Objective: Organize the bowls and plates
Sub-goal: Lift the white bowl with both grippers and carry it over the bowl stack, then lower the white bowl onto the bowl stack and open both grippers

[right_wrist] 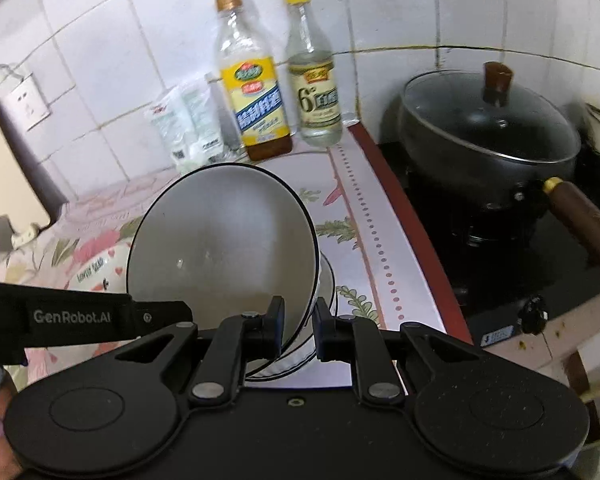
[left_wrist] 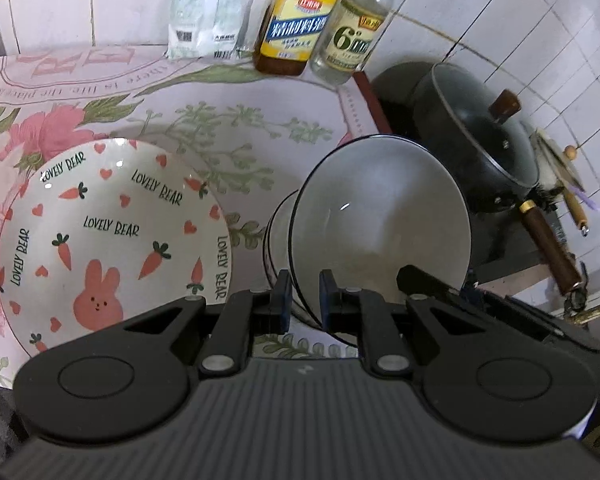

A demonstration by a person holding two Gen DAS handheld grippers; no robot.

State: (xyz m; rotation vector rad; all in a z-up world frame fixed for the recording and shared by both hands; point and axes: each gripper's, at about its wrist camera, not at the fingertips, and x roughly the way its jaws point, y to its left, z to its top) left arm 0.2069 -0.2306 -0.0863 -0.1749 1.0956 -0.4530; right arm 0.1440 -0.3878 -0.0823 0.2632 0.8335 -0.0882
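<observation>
On the desk, left: round white ceramic plate with carrots and a pink rabbit [left_wrist: 112, 236], lying flat.
Centre: left hand-held gripper [left_wrist: 305, 296] and right hand-held gripper [right_wrist: 299, 322] both clamp the rim of a tilted white dark-rimmed bowl [left_wrist: 380, 216], above another bowl [left_wrist: 278, 236].
Right: lidded black pot [right_wrist: 488, 136].

My bench [left_wrist: 308, 112] wears a floral cloth, pink blooms and green sprigs, dotted border and red edge on the stove side. On it: the Lovely Bear plate [left_wrist: 112, 232] with carrots, hearts and a pink rabbit, lying flat at the left; a stack of dark-rimmed white bowls [right_wrist: 320, 280] just beside it. Along the tiled wall stand two white packets [left_wrist: 204, 12], a yellow-label bottle [left_wrist: 296, 20] and a clear "6°" bottle [left_wrist: 356, 32], close together.
</observation>
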